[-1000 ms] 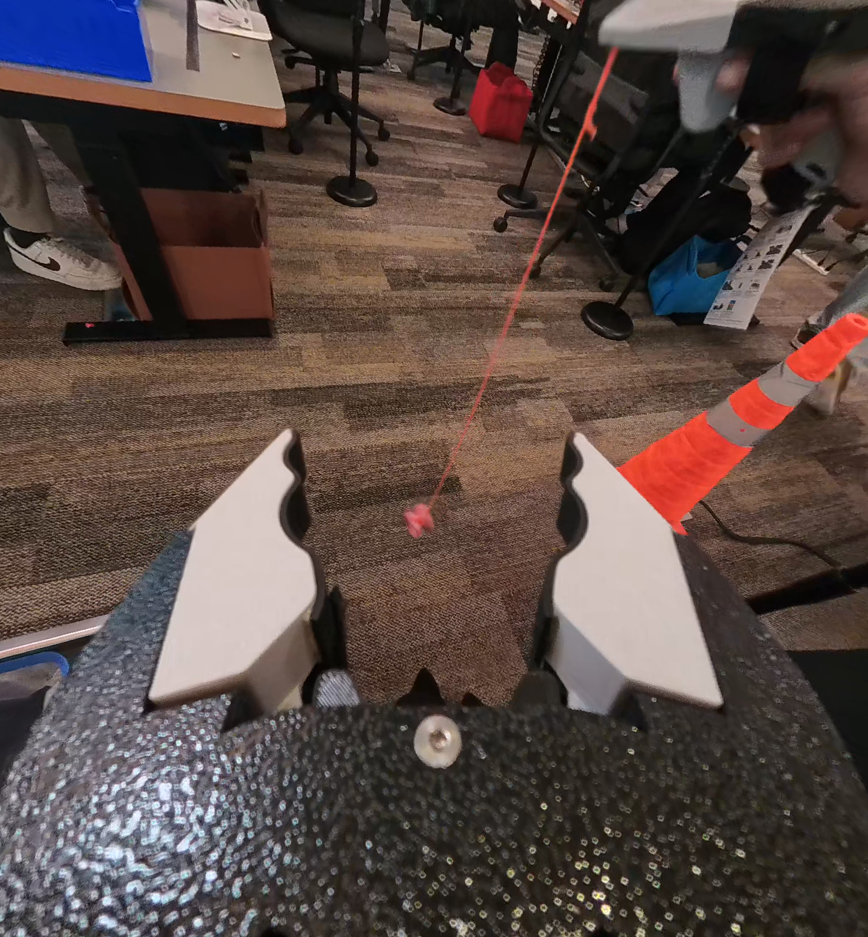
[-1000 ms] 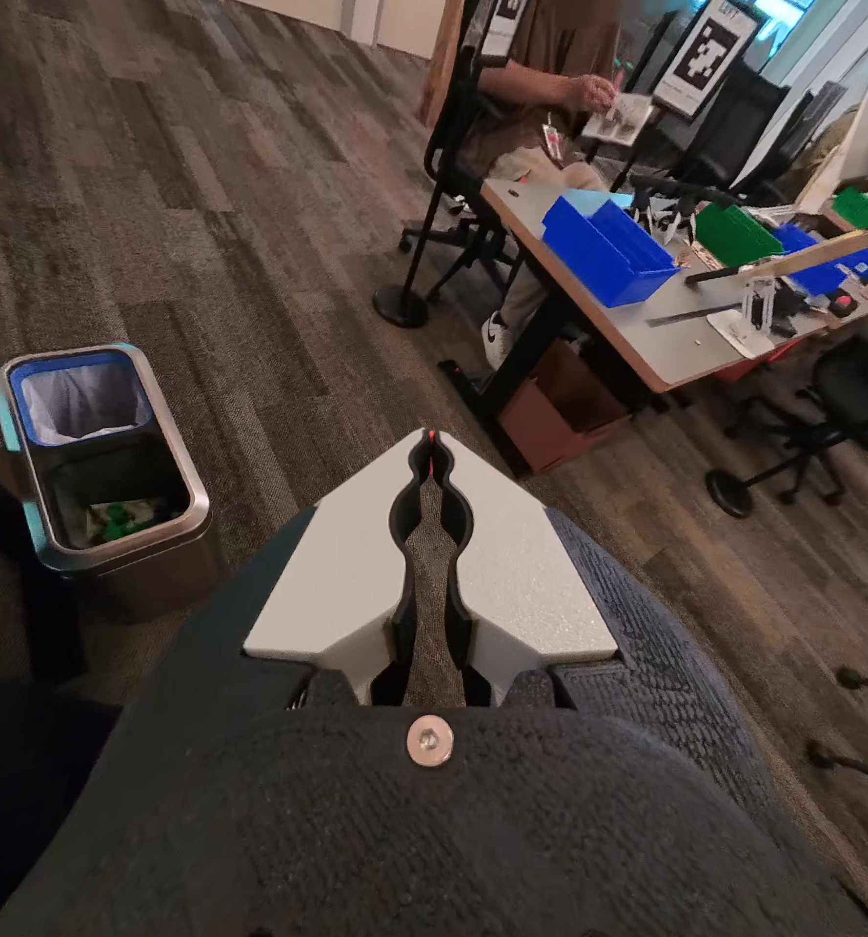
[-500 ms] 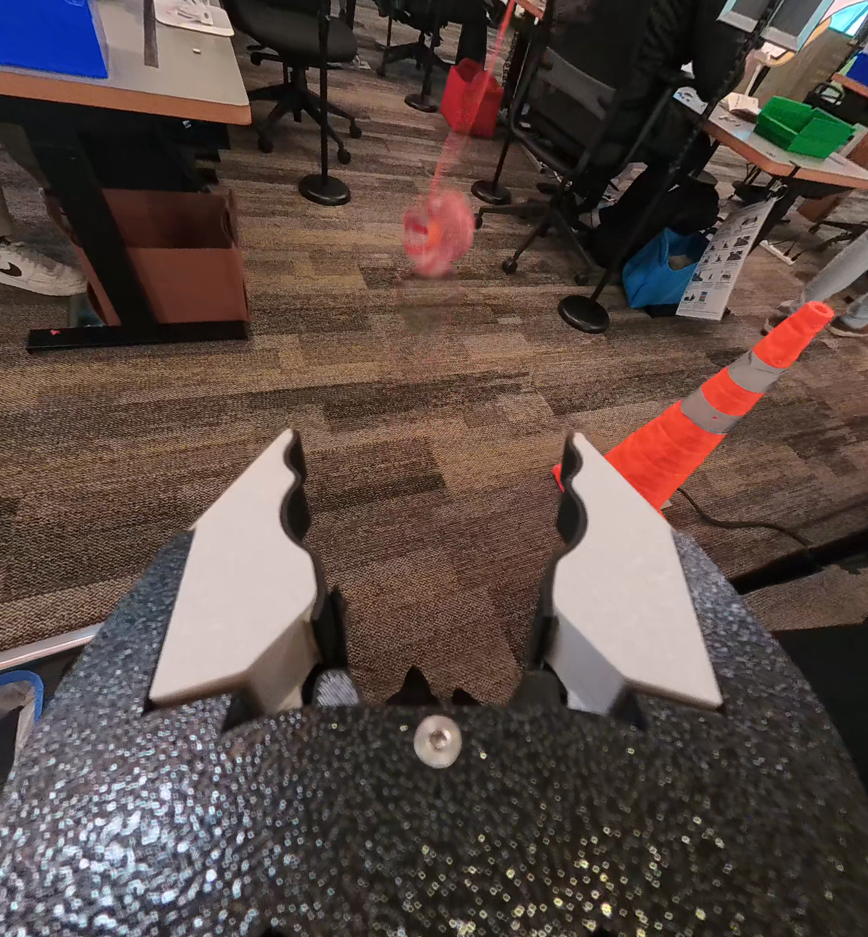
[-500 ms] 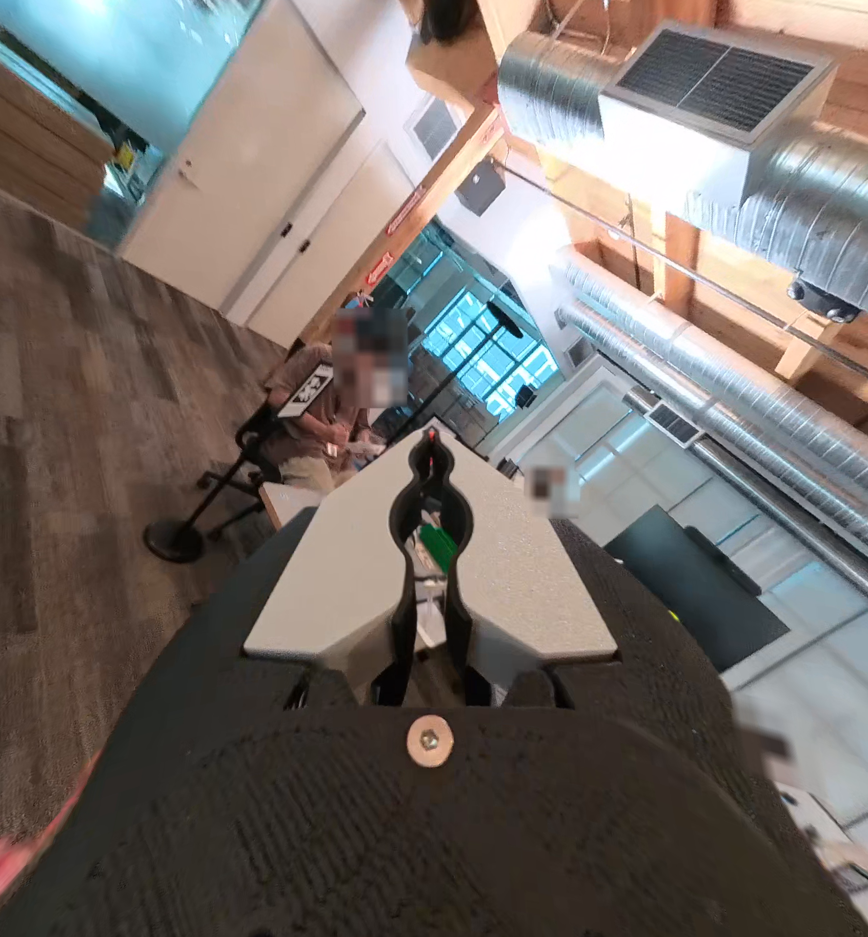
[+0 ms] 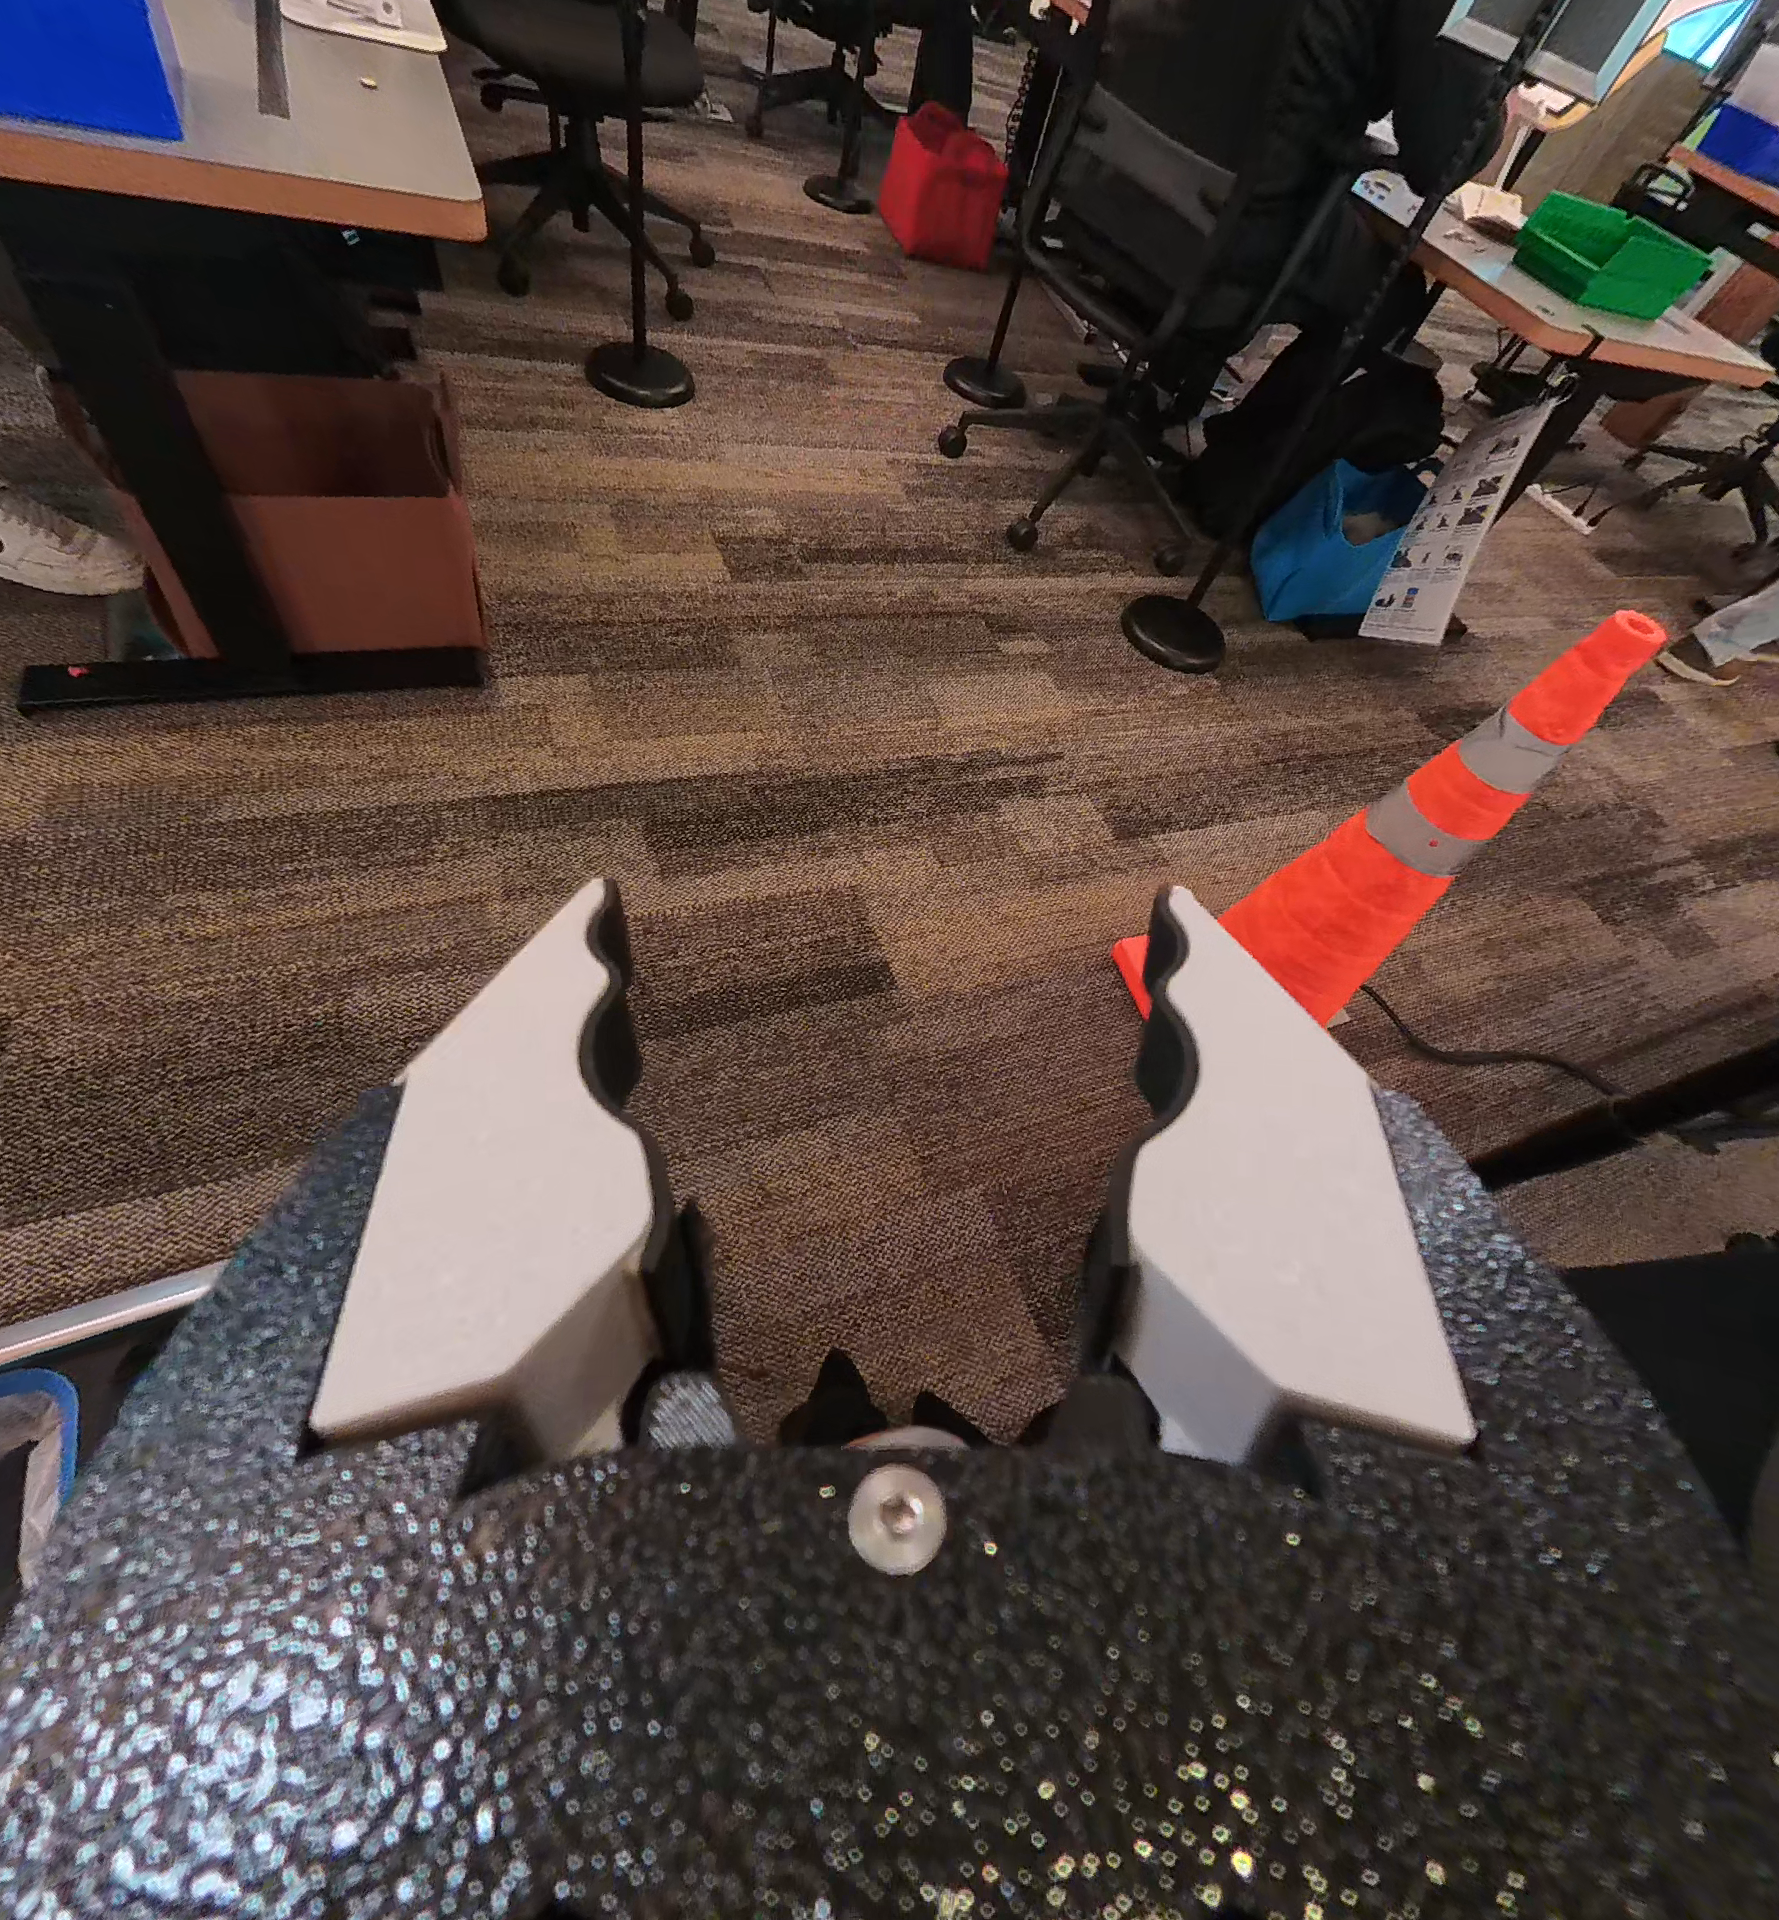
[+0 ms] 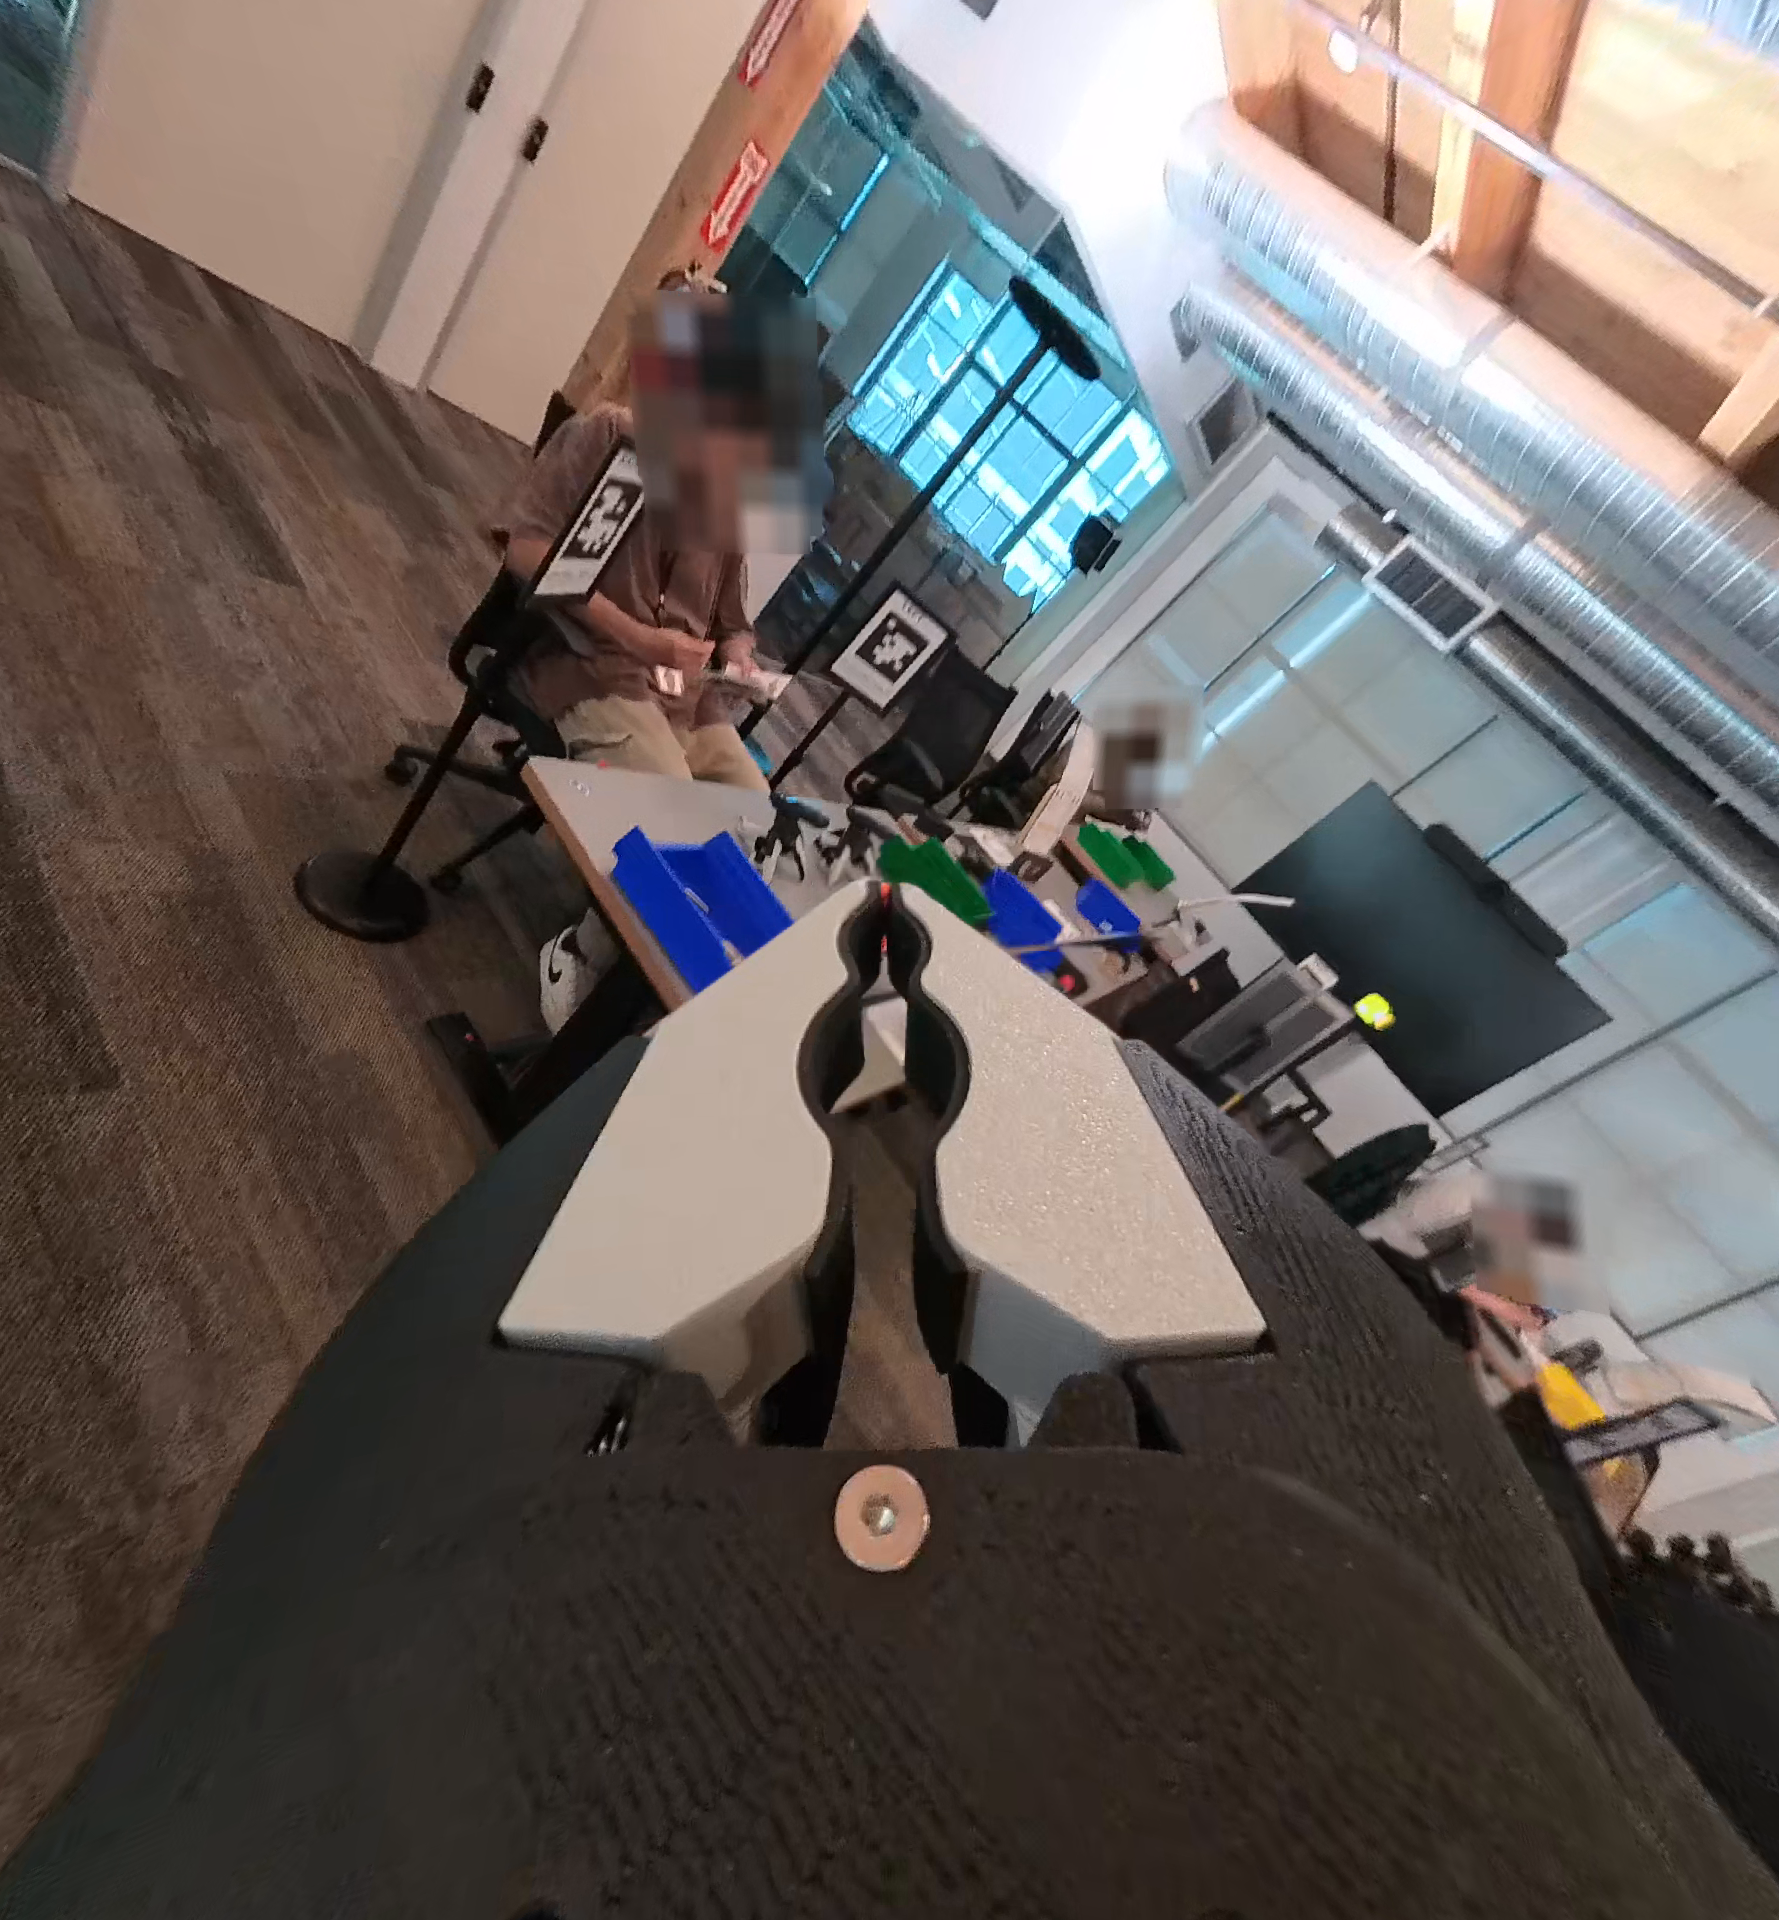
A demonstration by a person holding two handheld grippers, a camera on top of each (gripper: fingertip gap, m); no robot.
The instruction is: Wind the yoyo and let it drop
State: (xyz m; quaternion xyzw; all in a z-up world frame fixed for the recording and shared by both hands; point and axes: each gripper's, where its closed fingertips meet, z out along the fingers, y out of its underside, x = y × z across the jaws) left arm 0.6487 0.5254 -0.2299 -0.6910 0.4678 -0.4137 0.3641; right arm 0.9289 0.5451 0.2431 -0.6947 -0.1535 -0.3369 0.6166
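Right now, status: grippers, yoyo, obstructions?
Left gripper open, empty. Right gripper shut on red string. Yoyo not in view. Orange cone on carpet right of left gripper.

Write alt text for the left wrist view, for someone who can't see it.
An open two-finger gripper points down at brown carpet, holding nothing. An orange traffic cone stands to its right; desks, office chairs and a cardboard box lie beyond. No yoyo is visible.

Red yoyo string [image 6: 880,914] pinched at the right tongs' [image 6: 882,902] tips
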